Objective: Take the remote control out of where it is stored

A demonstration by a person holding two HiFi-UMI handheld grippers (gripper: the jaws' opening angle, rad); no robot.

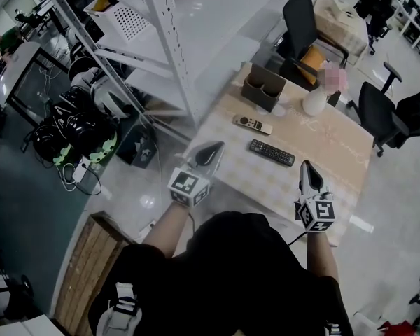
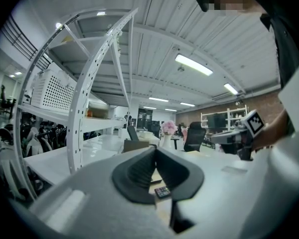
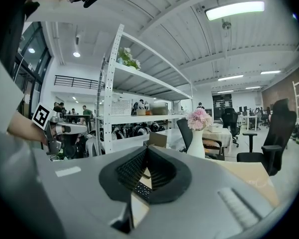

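The brown storage box (image 1: 263, 89) stands at the far corner of the table (image 1: 336, 161). The light-coloured remote control (image 1: 252, 124) lies flat on the cloth just in front of the box, outside it. The black remote control (image 1: 271, 152) lies a little farther from the box, toward the person. A vase of pink flowers (image 1: 315, 101) stands to the box's right. The left gripper (image 1: 211, 150) hovers at the table's near edge, well short of the box, jaws pressed together on nothing; the right gripper (image 1: 308, 169) — likewise closed and empty — hangs farther right.
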